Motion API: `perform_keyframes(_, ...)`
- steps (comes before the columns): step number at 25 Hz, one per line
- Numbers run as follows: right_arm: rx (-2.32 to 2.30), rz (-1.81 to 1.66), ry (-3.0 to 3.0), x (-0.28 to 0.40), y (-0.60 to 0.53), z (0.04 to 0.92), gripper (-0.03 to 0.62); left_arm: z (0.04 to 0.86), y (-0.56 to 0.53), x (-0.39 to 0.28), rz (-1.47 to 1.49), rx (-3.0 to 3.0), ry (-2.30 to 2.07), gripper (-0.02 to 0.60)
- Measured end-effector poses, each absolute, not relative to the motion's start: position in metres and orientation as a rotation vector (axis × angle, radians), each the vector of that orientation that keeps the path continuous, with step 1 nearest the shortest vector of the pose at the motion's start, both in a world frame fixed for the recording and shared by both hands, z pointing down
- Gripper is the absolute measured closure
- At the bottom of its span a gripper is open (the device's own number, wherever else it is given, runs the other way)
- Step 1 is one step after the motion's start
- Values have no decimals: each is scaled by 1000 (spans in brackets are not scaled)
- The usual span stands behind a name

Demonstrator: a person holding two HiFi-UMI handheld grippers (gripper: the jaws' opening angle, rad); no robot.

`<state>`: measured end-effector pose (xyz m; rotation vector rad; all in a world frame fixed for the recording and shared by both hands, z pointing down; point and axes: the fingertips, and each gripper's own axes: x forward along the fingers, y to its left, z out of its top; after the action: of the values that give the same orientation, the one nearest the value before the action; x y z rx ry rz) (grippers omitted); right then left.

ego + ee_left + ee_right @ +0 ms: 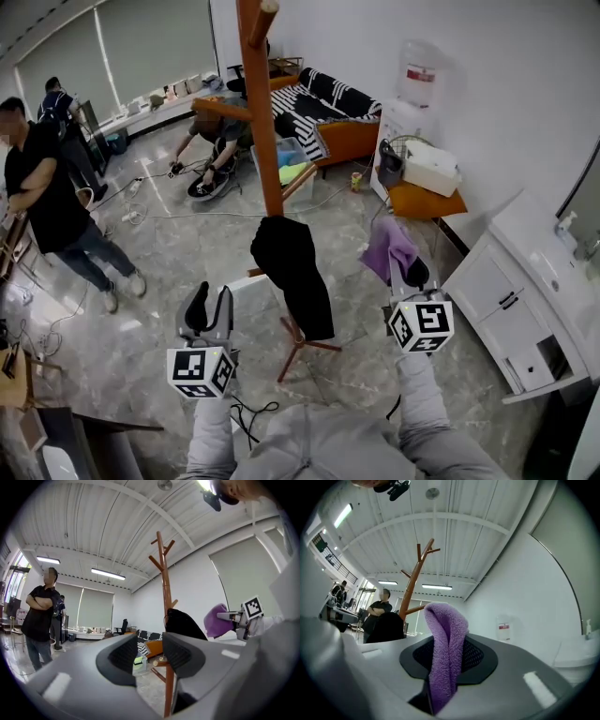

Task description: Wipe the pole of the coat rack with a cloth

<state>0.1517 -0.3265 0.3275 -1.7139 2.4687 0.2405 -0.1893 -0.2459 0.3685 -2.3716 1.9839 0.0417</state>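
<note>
The wooden coat rack pole rises in the middle of the head view, with a black garment hanging from it low down. My right gripper stands right of the pole, apart from it, shut on a purple cloth. In the right gripper view the purple cloth is pinched between the jaws and the pole leans off to the left. My left gripper hangs open and empty, left of the rack's base. In the left gripper view the pole stands beyond the parted jaws.
A person in black stands at the left, and another crouches over cables behind the rack. A striped sofa, a water dispenser and a white cabinet with sink line the right wall. Cables lie on the floor.
</note>
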Motion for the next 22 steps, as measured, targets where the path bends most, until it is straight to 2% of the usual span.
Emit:
perform_keyframes(7, -1733, 127, 2405, 163, -313, 348, 514, 363, -249, -196, 51, -2358, 1977, 410)
perform_keyframes(22, -1668, 31, 2427, 133, -297, 369, 514, 367, -255, -200, 45, -2373, 1973, 410)
